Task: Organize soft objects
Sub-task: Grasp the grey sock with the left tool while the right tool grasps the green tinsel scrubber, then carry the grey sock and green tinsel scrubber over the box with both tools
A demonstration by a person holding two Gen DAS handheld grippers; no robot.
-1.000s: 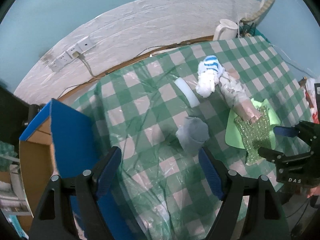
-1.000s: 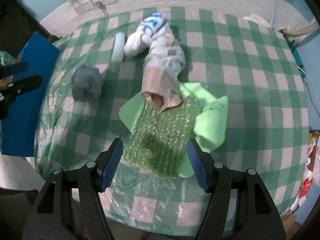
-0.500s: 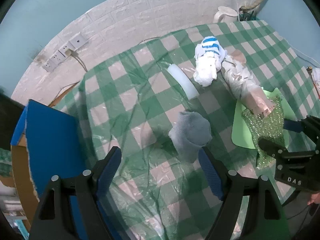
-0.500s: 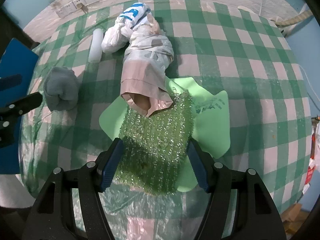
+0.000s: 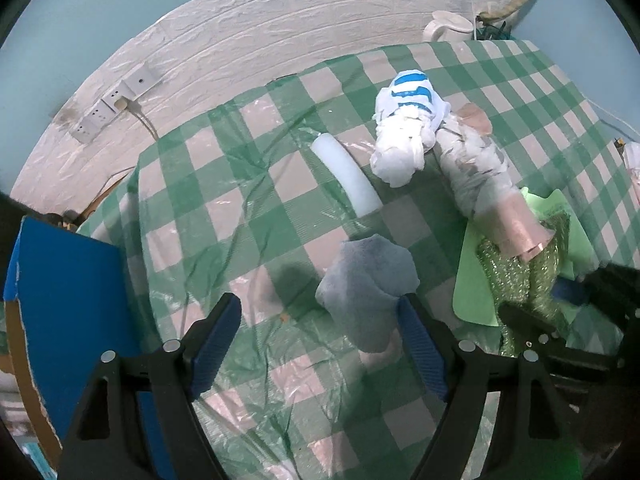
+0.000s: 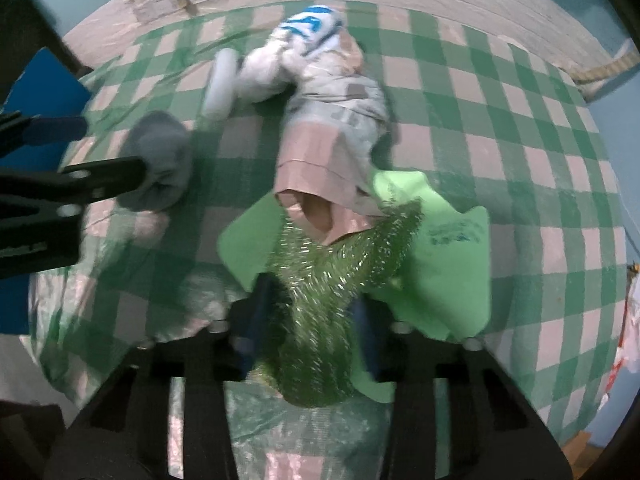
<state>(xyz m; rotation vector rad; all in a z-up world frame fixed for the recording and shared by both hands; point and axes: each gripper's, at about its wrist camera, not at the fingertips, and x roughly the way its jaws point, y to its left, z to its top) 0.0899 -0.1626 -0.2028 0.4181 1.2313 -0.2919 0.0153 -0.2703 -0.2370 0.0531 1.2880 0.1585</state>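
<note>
A grey soft bundle (image 5: pixel 370 280) lies on the checked tablecloth, just ahead of and touching the right finger of my open left gripper (image 5: pixel 320 340). My right gripper (image 6: pixel 308 332) is shut on a glittery green scrubbing cloth (image 6: pixel 324 280), bunched between its jaws, over a light green cloth (image 6: pixel 448 248). A rolled pink and grey garment (image 6: pixel 332 152) rests on the cloths' far edge. A white bundle with blue stripes (image 5: pixel 408 128) and a white foam tube (image 5: pixel 348 178) lie farther back.
A blue-sided cardboard box (image 5: pixel 64 308) stands at the table's left edge. A white brick-pattern wall with sockets (image 5: pixel 112 104) runs behind. A white kettle (image 5: pixel 448 26) stands at the far right corner. The table's near edge is under both grippers.
My right gripper has closed on the glittery green cloth and bunched it. My left gripper has moved forward and lower, up to the grey bundle.
</note>
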